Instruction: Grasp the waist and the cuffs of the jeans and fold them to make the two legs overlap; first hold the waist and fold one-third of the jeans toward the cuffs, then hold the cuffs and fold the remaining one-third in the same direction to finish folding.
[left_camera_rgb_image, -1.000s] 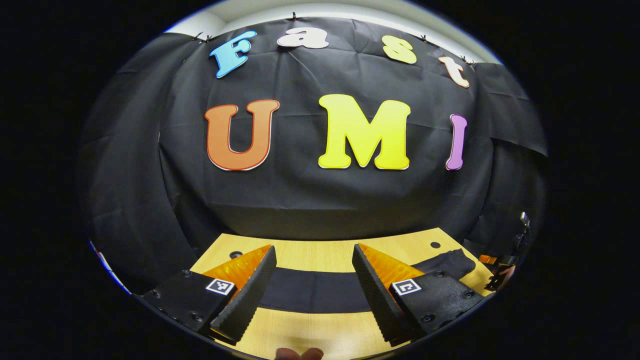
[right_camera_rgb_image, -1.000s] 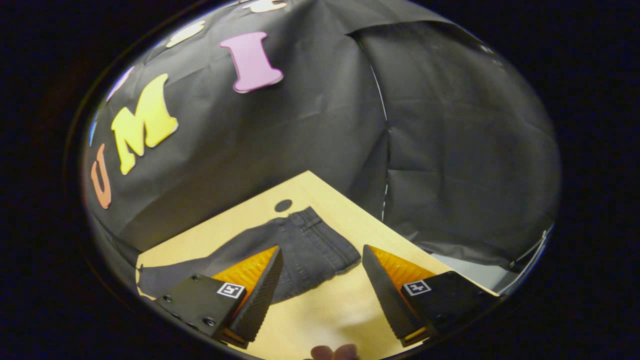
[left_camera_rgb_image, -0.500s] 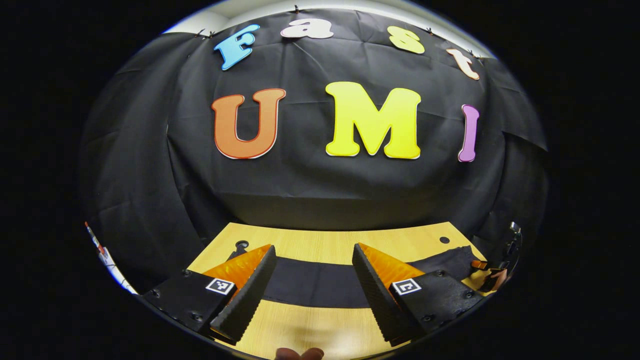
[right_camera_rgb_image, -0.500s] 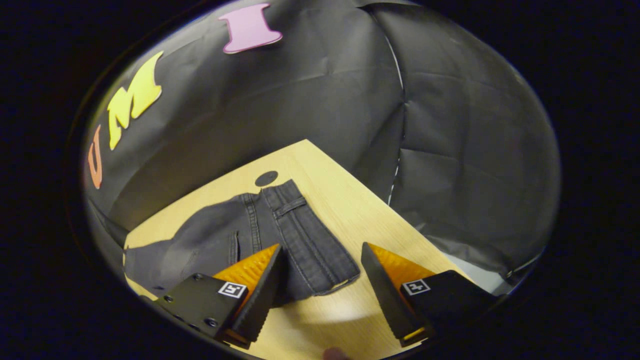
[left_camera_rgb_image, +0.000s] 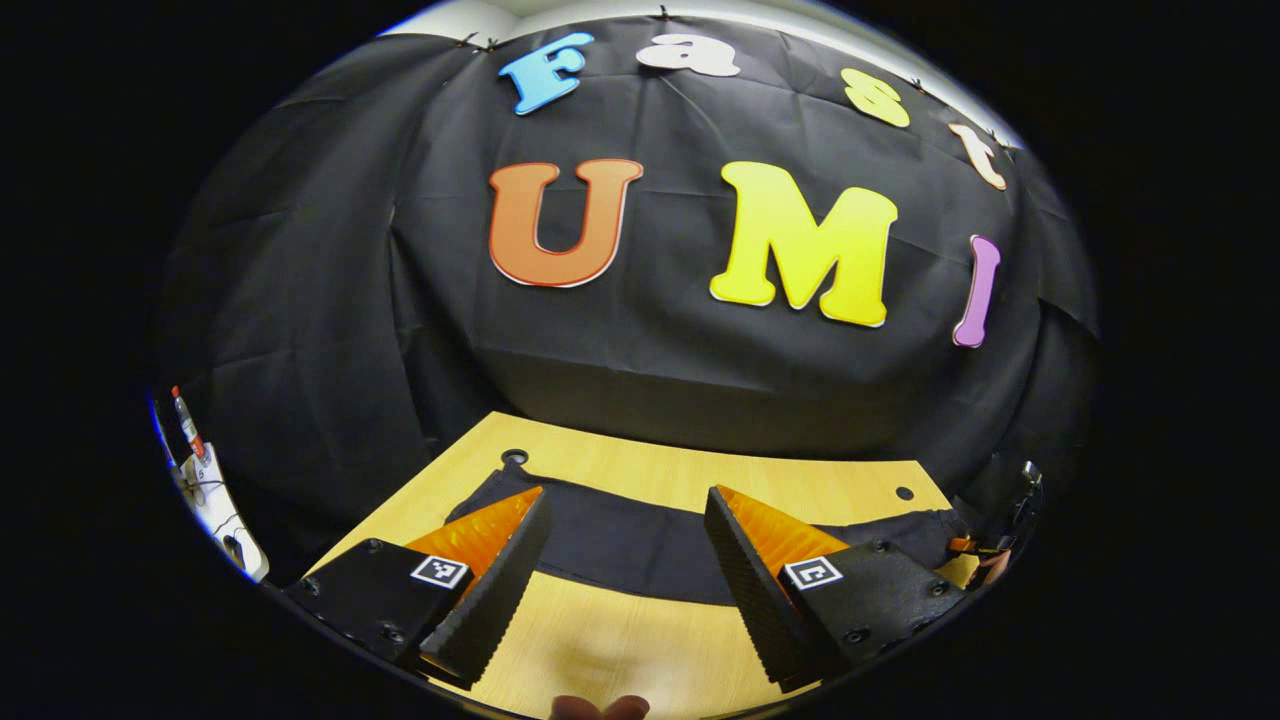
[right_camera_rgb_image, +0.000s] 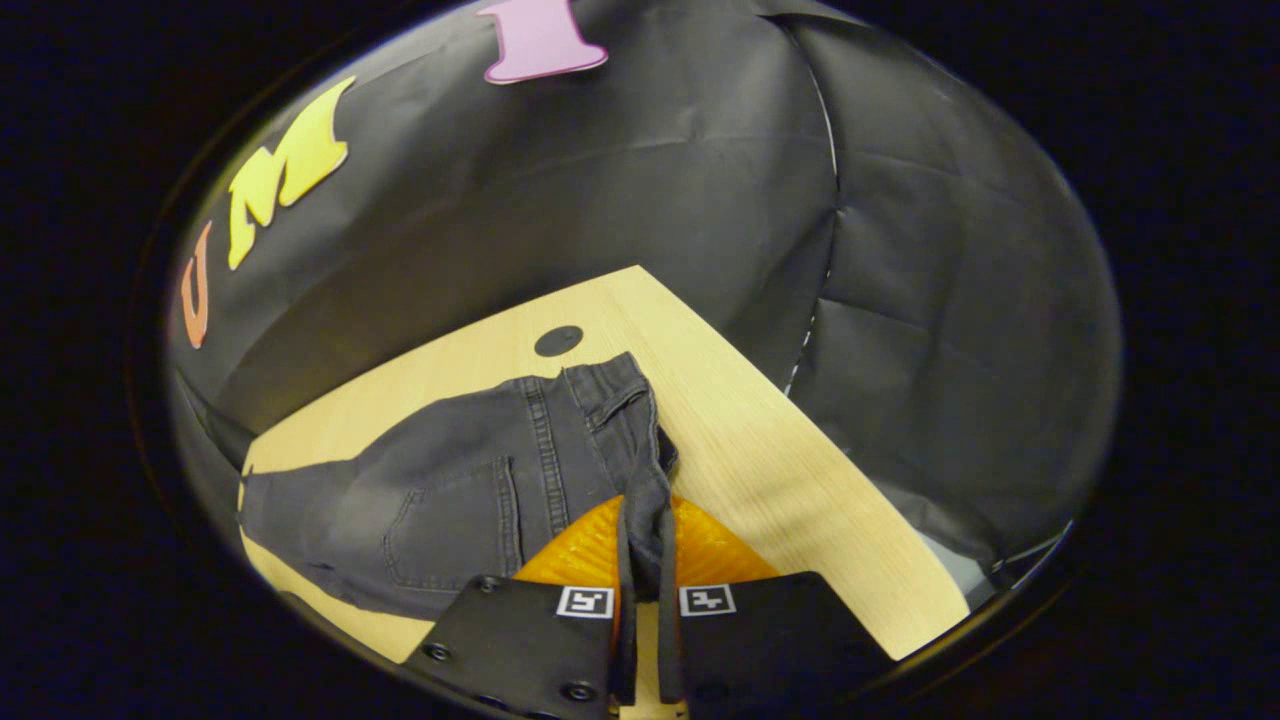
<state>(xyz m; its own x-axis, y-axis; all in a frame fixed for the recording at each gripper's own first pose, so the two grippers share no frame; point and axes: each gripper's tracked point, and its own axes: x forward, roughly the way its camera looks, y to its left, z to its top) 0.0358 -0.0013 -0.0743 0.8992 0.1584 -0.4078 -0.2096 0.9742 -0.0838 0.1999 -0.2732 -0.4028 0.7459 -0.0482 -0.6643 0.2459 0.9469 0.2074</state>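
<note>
Denim, dark grey and stitched, is pinched between the two fingers of the right gripper (right_camera_rgb_image: 641, 560), which stand pressed together on the near edge of the waistband; the gathered fabric rises as a narrow ridge straight ahead of the fingers, lifted a little off the wood; beyond and to the left of that grip the jeans (right_camera_rgb_image: 470, 490) spread flat across the table (right_camera_rgb_image: 760, 440), a back pocket showing just left of the fingers and a belt loop farther ahead near the top of the waist; the legs run off to the far left; past the waist, a dark round hole (right_camera_rgb_image: 558, 341) sits in the tabletop, close to the denim but apart from it; black cloth hangs behind the table.

In the left gripper view the left gripper (left_camera_rgb_image: 625, 560) has its fingers spread wide with nothing between them; bare wood lies directly below and ahead; just beyond the fingertips a jeans leg (left_camera_rgb_image: 630, 545) stretches as a dark band from left to right across the table (left_camera_rgb_image: 620, 640); its end lies ahead and to the left, near a small hole (left_camera_rgb_image: 514, 457).
</note>
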